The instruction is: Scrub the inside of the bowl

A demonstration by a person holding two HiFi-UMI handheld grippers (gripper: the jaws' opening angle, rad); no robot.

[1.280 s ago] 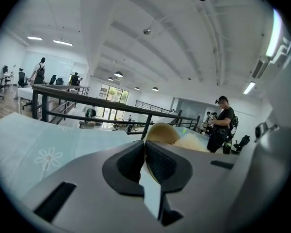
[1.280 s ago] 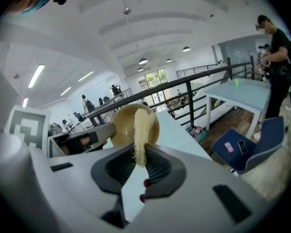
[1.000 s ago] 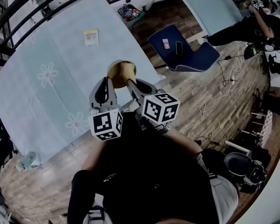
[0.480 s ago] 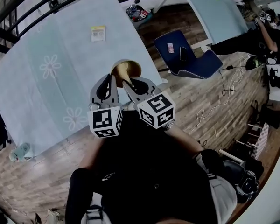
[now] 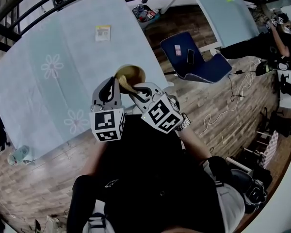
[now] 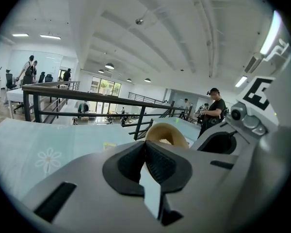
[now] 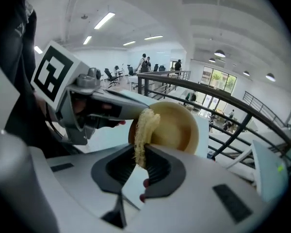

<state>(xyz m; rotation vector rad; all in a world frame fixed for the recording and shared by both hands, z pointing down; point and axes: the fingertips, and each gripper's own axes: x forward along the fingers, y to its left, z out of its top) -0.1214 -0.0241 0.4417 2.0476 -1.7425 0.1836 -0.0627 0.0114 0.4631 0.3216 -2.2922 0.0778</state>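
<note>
In the head view the bowl (image 5: 134, 72) sits up by the table's (image 5: 53, 42) near right corner, with the left gripper (image 5: 115, 84) at its rim and the right gripper (image 5: 134, 92) beside it. The left gripper view shows that gripper's jaws closed tight on the bowl's rim. The right gripper view shows its jaws clamped on a pale fibrous scrubber (image 5: 124, 81) — the free end lies against the inside of the tilted bowl.

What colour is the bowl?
The bowl is a pale tan, like light wood; it shows clearest in the right gripper view.
</note>
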